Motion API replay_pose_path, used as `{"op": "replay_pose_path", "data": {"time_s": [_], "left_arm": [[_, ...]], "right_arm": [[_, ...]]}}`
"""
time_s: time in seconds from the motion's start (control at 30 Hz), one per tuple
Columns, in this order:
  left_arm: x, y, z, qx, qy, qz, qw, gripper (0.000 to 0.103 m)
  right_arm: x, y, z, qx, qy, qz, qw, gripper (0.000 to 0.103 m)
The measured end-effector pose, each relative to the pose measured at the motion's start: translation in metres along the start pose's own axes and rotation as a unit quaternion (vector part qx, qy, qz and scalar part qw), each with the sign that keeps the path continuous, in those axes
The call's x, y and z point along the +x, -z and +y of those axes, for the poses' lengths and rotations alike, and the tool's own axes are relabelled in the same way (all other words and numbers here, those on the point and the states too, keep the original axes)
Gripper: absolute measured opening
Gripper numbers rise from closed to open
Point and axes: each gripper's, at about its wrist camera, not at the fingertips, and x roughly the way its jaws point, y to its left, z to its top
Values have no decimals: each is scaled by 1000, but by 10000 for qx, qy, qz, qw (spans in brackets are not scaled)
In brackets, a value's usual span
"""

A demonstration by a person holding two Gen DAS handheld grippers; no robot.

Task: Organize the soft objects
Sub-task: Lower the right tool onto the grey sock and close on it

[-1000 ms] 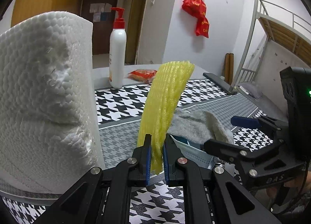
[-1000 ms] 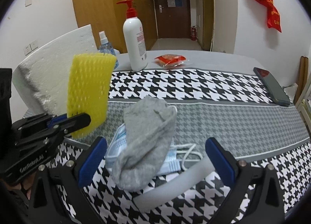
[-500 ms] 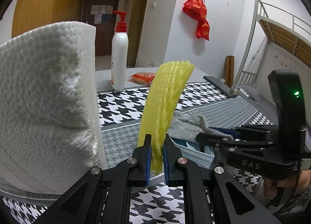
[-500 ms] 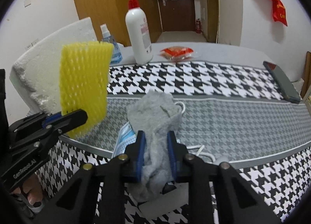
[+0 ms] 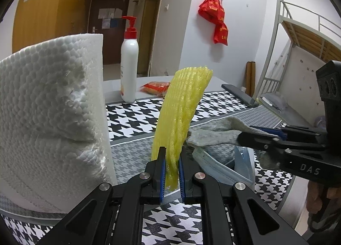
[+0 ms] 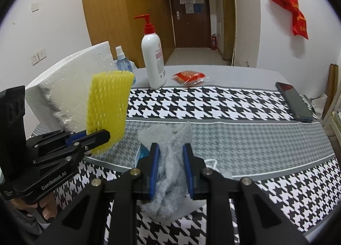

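My left gripper [image 5: 171, 153] is shut on the lower end of a yellow foam net sleeve [image 5: 183, 106], which stands upright above the table. The right gripper view shows that sleeve [image 6: 108, 104] and the left gripper [image 6: 102, 135] at the left. My right gripper [image 6: 170, 149] is shut on a bunched grey sock [image 6: 168, 136], raised a little off the cloth. From the left wrist view the sock [image 5: 213, 136] stretches sideways out of the right gripper [image 5: 255, 133]. A blue face mask [image 5: 240, 159] lies under it.
A big white foam block [image 5: 49, 117] stands close on the left. A lotion pump bottle [image 6: 153, 62], a spray bottle [image 6: 121, 62], a red snack packet [image 6: 188, 76] and a phone [image 6: 295, 101] sit further back on the houndstooth tablecloth [image 6: 234, 130]. A white cord [image 6: 211, 163] lies by the mask.
The right gripper went from wide open to shut on the grey sock and lifted it slightly off the mask. The left gripper kept still with the yellow sleeve.
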Motion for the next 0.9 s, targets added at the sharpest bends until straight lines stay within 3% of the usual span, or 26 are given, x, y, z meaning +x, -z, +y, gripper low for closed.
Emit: {"op": "replay_pose_path", "data": {"time_s": [0.33, 0.53, 0.6, 0.67, 0.9], "left_arm": [[-4, 0, -2, 95, -25, -89, 9999, 11], [-3, 0, -1, 147, -5, -96, 9998, 11], [-1, 0, -1, 155, -33, -69, 9999, 11], [0, 0, -2, 165, -20, -54, 9998, 11], [-1, -2, -3, 168, -40, -66, 9998, 11]], "right_arm": [[-42, -5, -1, 13, 144, -419, 9990, 27], [-45, 5, -2, 3, 193, -315, 9993, 27], [-41, 12, -4, 8, 239, -198, 9995, 36], [-36, 19, -5, -13, 276, -74, 9996, 61], [-13, 44, -13, -38, 436, 373, 9983, 62]]}}
